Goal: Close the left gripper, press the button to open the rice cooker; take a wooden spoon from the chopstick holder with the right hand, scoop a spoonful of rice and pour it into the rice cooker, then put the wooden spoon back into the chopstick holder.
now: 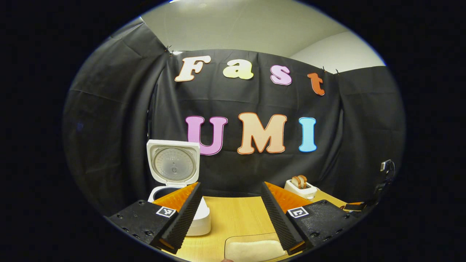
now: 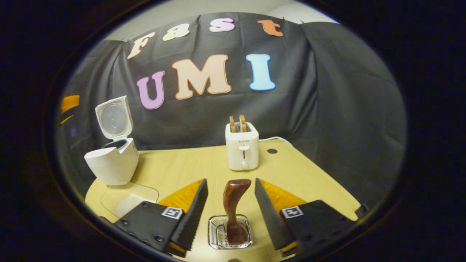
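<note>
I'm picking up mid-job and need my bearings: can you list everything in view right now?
Rice cooker: one, white, lid up, far left of the table.
Toaster: one, white, two brown slices standing in its slots, table's far side, centre.
Wooden spoon: one, dark brown, standing upright in the holder between the right gripper's fingers, not gripped.
Chopstick holder: one, clear with a metal grid, near edge of the table.
Rice container: one, clear, white rice inside, near left, in front of the cooker.
Table: one, light wood.
Left gripper: open, holding nothing.
Right gripper: open, either side of the spoon.
</note>
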The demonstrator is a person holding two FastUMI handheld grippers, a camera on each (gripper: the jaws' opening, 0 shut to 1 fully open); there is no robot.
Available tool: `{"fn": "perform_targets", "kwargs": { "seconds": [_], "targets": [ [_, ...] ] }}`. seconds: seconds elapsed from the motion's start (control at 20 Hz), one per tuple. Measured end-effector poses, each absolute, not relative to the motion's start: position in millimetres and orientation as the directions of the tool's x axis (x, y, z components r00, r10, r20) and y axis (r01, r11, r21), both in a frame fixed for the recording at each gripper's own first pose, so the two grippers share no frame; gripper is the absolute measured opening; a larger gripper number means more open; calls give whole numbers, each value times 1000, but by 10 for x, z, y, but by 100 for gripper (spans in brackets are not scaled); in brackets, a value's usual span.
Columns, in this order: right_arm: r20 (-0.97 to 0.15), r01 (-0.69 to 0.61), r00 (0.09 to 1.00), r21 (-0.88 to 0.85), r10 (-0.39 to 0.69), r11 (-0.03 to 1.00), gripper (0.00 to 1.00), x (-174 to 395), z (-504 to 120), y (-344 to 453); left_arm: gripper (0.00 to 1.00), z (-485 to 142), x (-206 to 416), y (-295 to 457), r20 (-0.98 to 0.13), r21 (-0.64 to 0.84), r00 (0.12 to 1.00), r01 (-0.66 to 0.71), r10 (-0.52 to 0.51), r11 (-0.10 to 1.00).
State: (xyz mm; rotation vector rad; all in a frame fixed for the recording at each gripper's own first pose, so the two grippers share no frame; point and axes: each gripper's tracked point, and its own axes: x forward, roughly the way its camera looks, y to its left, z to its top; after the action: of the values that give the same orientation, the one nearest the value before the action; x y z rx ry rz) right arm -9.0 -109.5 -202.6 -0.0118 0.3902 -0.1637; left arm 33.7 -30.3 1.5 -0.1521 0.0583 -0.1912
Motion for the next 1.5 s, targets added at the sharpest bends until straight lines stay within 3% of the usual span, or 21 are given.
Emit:
{"fn": "perform_targets", "kwargs": {
  "seconds": [0.15,0.35,0.8,1.5],
  "targets": [
    [-310,152,936,-65,-165,986,94,-27,-1684,-1058,95,38,359,-230,-36,-159,982,179,-187,971],
    [-235,119,963,-76,-134,990,100,49,-1266,-875,95,31,457,-61,-46,-143,987,145,-153,979],
    [-173,55,983,-67,-66,996,100,109,-869,-402,94,242,1098,871,-43,-28,998,-37,36,999],
    [-182,85,978,-114,-105,990,100,-45,-892,-114,92,665,2653,1607,12,-141,996,-84,86,986]
  ]
}}
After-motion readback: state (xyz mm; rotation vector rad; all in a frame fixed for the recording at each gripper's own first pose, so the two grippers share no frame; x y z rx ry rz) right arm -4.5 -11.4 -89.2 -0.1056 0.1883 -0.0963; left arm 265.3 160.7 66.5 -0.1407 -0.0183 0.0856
